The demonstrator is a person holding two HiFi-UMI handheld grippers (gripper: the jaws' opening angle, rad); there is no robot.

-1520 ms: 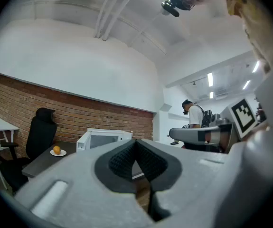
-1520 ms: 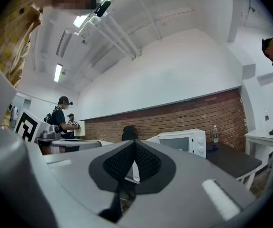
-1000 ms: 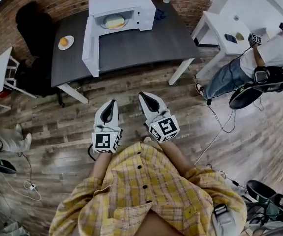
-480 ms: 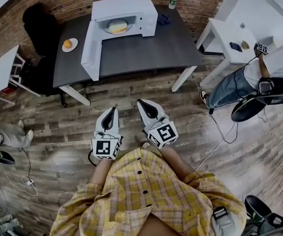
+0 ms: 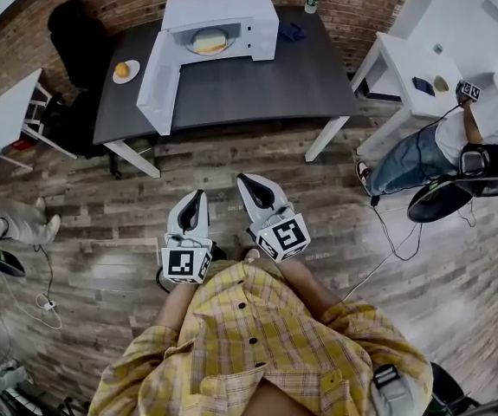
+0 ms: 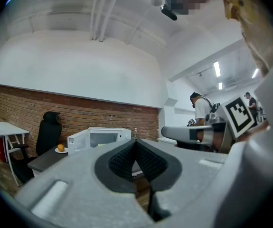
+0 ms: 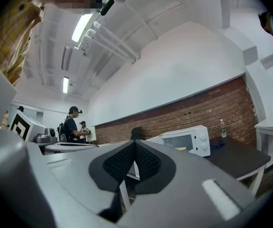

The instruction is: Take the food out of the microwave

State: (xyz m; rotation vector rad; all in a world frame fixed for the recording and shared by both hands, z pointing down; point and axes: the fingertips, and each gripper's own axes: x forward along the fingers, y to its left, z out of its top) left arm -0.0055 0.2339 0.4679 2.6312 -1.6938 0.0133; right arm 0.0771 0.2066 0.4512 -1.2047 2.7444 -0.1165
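Left gripper (image 5: 197, 196), lower centre: jaws pressed together, empty. Right gripper (image 5: 249, 183) just beside it: same, shut on nothing. Both well short of the table (image 5: 257, 85). Food (image 5: 208, 40) sits inside the open microwave (image 5: 223, 9), top centre, with the door (image 5: 158, 81) swung left. Advice: approach square-on, spread jaws before entering, stay clear of the door. No readable brand or text, only patterns on the marker cubes (image 5: 186, 264).

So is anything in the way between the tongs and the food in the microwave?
Nothing visible is. The microwave has its door open to one side, so the food shows inside. Between it and the left tongs and right tongs there is just floor and table. Both tongs are shut and empty.
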